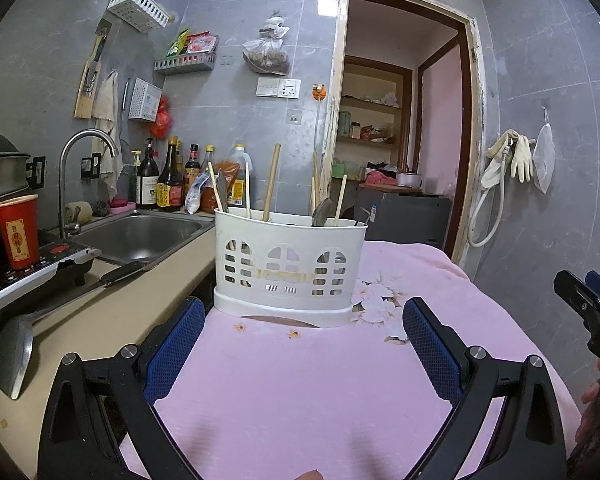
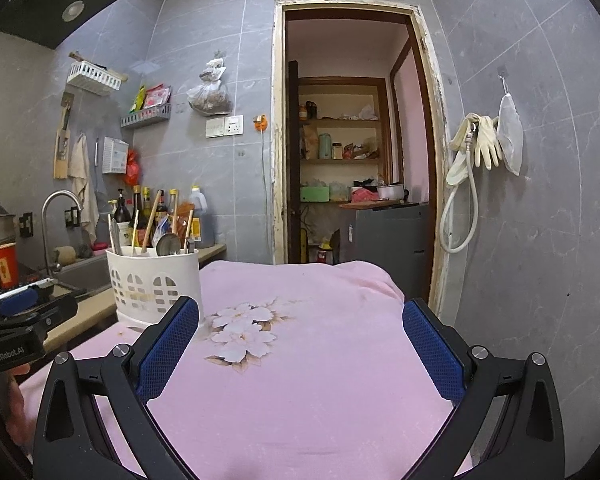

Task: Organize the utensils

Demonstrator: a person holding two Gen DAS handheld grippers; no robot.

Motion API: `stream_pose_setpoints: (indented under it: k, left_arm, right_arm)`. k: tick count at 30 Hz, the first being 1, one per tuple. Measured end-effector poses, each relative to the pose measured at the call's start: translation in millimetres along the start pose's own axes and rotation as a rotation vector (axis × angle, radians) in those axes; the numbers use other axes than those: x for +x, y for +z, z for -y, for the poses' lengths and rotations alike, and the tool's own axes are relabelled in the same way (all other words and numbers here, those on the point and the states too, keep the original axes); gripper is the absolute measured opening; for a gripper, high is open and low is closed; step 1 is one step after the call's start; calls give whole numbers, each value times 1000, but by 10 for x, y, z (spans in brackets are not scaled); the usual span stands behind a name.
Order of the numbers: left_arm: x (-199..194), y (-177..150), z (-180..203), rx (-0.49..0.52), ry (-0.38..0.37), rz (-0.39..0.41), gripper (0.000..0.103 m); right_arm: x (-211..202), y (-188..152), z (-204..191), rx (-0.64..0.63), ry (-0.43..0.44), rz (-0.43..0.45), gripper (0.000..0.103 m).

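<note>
Two hand-held grippers are hovering above a pink cloth with a white flower print [image 2: 300,360] that is covering a table, and both are standing with jaws spread wide and nothing between the blue pads. The left gripper [image 1: 302,344] is pointing straight at a white perforated plastic utensil caddy [image 1: 288,268], which is standing upright on the cloth just ahead of its fingertips, near the cloth's edge beside the beige counter [image 1: 100,320]. The right gripper [image 2: 300,344] is facing the doorway, so that the caddy is lying off to its left and somewhat farther away; by this judgement the left gripper is the nearer of the two. Inside the caddy, wooden chopsticks [image 1: 271,182] and metal spoons [image 1: 322,212] are standing roughly upright, their long axes running vertically and their upper ends projecting above the rim, which suggests that any approach to them would be coming from above or along that axis. No loose utensil is showing on the cloth in either view; a steel ladle [image 1: 12,350] and a dark-handled knife [image 1: 124,274] are lying on the counter to the left of the left gripper, and whether they belong to the task cannot be told. The scene is fitting equally a caddy already filled and sorted or a mixed caddy awaiting sorting.
</note>
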State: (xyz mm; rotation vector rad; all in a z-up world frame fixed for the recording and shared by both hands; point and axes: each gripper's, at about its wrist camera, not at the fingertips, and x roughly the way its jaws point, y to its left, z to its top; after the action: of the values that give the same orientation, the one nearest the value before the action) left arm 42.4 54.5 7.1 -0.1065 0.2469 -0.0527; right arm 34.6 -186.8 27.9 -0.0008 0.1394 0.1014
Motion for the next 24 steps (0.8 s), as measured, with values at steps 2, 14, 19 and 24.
stream_pose_setpoints:
  k: [2,14,19,24]
  left_arm:
    - [-5,2,5,1,2,3,97]
    - [-19,4,25,7,4,7,97]
    - [-20,2,22,6,4,8,97]
    - [-20,1,21,7,4,8,97]
  right_arm:
    - [-14,1,2,0,0,3,103]
    - [-36,14,7,0,-1,7,103]
    - [-45,29,11,1,-2,6,103]
    - [-46,27,9,2,-1,6,103]
